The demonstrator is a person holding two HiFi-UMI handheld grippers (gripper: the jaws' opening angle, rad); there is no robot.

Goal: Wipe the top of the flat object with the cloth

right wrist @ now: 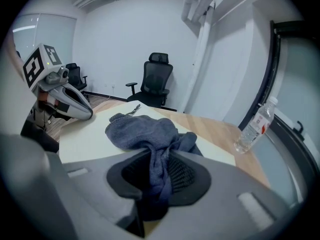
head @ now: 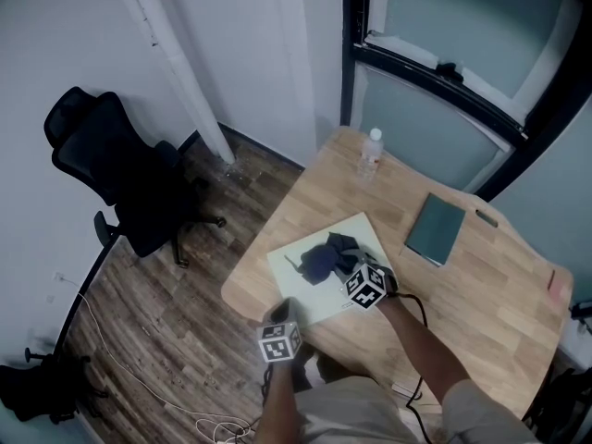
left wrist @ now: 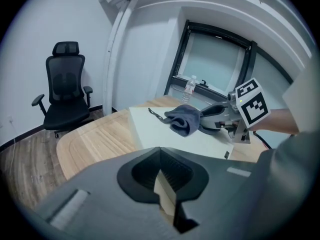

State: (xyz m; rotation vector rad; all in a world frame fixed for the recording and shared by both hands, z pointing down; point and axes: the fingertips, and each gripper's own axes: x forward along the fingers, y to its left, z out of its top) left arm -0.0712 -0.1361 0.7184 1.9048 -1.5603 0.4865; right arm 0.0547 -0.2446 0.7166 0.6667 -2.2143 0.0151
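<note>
A pale cream flat board (head: 294, 287) lies on the wooden table (head: 481, 285), near its front left edge. A dark blue cloth (head: 322, 257) is bunched on top of the board. My right gripper (head: 350, 268) is shut on the cloth (right wrist: 142, 129), which runs down between its jaws (right wrist: 155, 184) and spreads over the board (right wrist: 85, 136). My left gripper (head: 285, 313) is at the board's near edge. In the left gripper view (left wrist: 162, 179) it is shut on a cream sliver of that board (left wrist: 165, 134). The cloth (left wrist: 182, 119) and the right gripper (left wrist: 220, 116) lie beyond.
A clear water bottle (head: 370, 152) stands at the table's far corner, and a dark green book (head: 437, 229) lies right of the board. A black office chair (head: 120, 174) stands on the wood floor to the left. Cables trail on the floor by the wall.
</note>
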